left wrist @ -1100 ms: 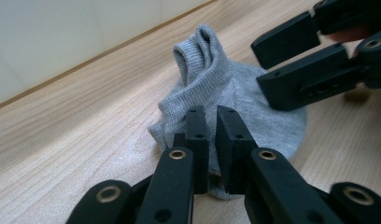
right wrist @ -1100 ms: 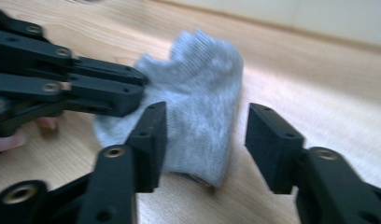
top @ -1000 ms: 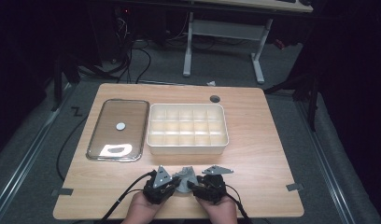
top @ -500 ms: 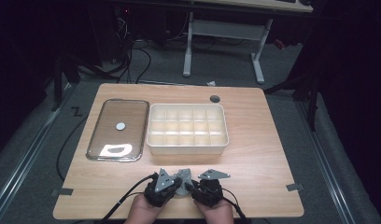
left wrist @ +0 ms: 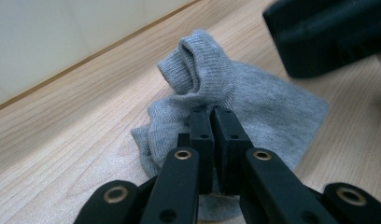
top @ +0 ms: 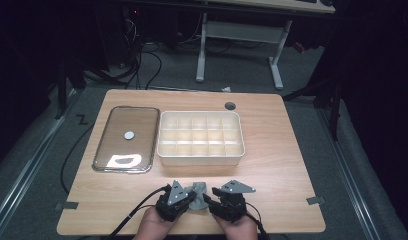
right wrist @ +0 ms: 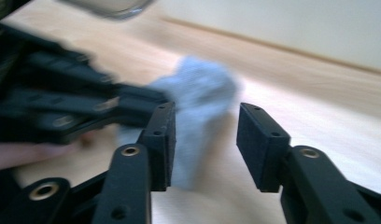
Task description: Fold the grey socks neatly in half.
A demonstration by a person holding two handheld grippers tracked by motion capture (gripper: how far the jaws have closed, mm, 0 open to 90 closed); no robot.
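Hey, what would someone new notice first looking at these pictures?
Probably the grey sock bunched at the table's near edge, with the left gripper shut on its fabric and the right gripper open beside it. Behind them sit a cream divided box and, to its left, a clear lid.

Grey sock (left wrist: 235, 93), cream divided box (top: 200, 138), light wood-grain table (top: 272, 170), black fingers (left wrist: 201, 135)

Both hands low, side by side. Left gripper (left wrist: 212, 116) jaws pressed together on grey knitted sock (left wrist: 254, 102); right gripper (right wrist: 205, 126) jaws spread apart.
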